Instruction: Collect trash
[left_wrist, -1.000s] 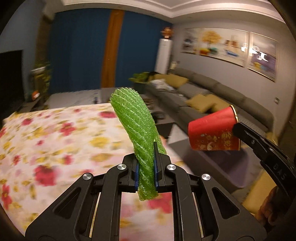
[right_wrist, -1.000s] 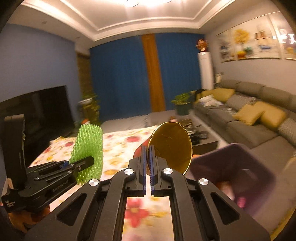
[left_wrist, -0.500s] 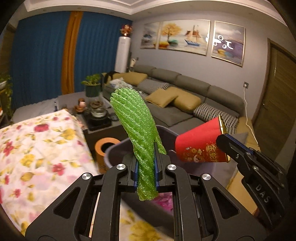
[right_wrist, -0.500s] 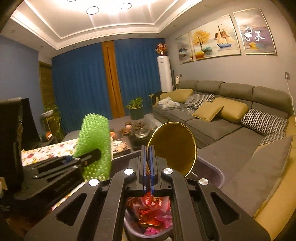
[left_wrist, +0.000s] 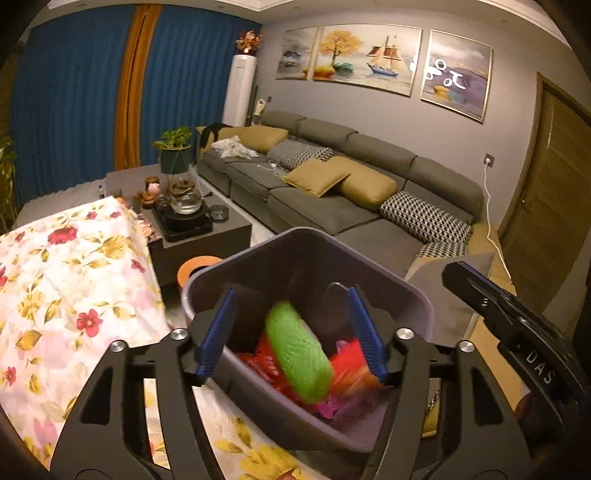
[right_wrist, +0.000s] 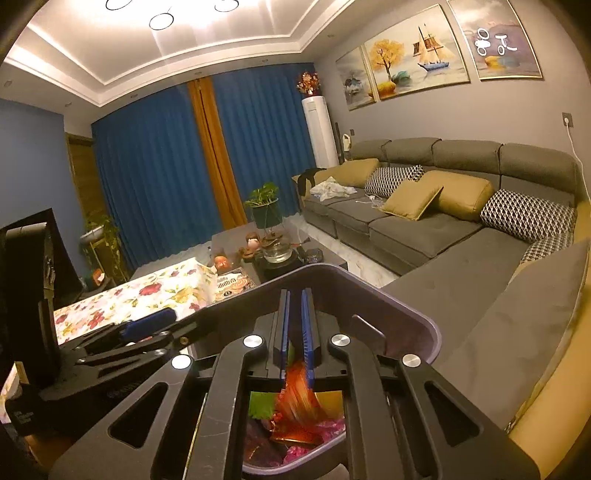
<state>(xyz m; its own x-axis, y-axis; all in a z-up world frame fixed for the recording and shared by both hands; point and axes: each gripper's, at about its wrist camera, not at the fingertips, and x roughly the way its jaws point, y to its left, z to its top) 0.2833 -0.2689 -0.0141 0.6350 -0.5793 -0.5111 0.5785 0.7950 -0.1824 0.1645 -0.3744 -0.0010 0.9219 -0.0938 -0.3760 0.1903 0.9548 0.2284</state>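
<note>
The left gripper (left_wrist: 291, 332) is hanging over the gray bin (left_wrist: 413, 295), its jaws opening wide with nothing pressed between them. Just below and ahead of them, the green foam net (left_wrist: 299, 358) is dropping blurred into the bin among red wrappers. The right gripper (right_wrist: 295, 332) is also over the bin, its jaws opening slightly; the blurred red cup (right_wrist: 295, 398) is falling just beneath them, free of the pads.

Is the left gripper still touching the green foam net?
Apart. The left wrist view shows the left gripper with jaws opening wide, clear gaps both sides of the green foam net, which is blurred inside the purple bin.
</note>
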